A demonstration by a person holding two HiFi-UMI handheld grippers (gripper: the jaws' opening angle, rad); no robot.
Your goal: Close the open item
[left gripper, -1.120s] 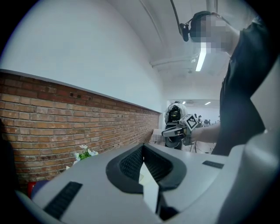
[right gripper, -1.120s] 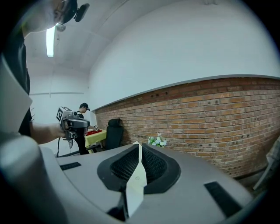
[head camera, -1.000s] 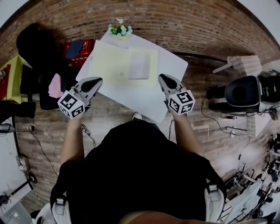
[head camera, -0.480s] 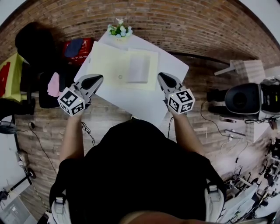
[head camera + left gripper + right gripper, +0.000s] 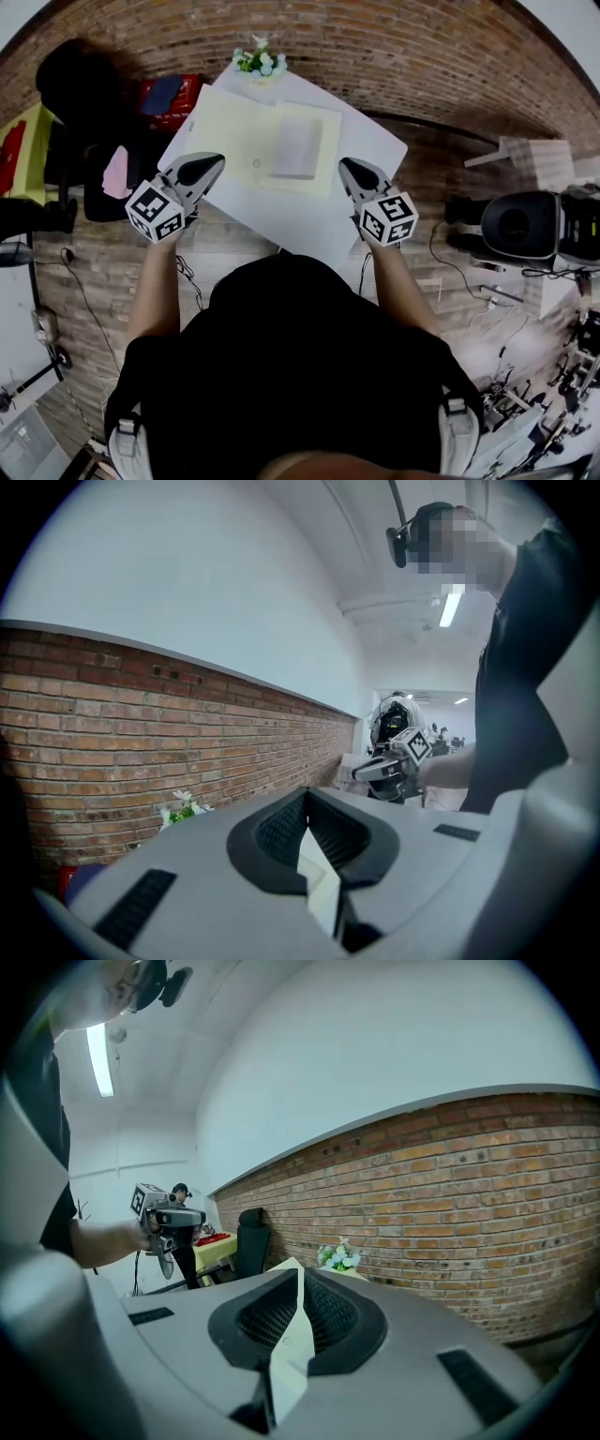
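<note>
A pale yellow folder (image 5: 239,136) lies open and flat on the white table (image 5: 300,214). A white sheet (image 5: 297,145) rests on its right half. My left gripper (image 5: 210,162) hovers at the table's near left edge, just beside the folder's left side, with jaws shut and nothing in them. My right gripper (image 5: 345,166) hangs near the folder's near right corner, also shut and empty. In the left gripper view the left gripper's (image 5: 306,793) pads meet at the tip, and the right gripper (image 5: 386,767) shows beyond. The right gripper view shows the right gripper's (image 5: 300,1272) pads meeting likewise.
A small pot of flowers (image 5: 257,62) stands at the table's far end against the brick wall. A black chair (image 5: 80,94), a red item (image 5: 169,98) and a yellow table (image 5: 23,155) sit to the left. A black round device (image 5: 516,220) and cables lie on the floor at right.
Both grippers have edged forward toward the table and folder, staying shut. The folder has not moved.
</note>
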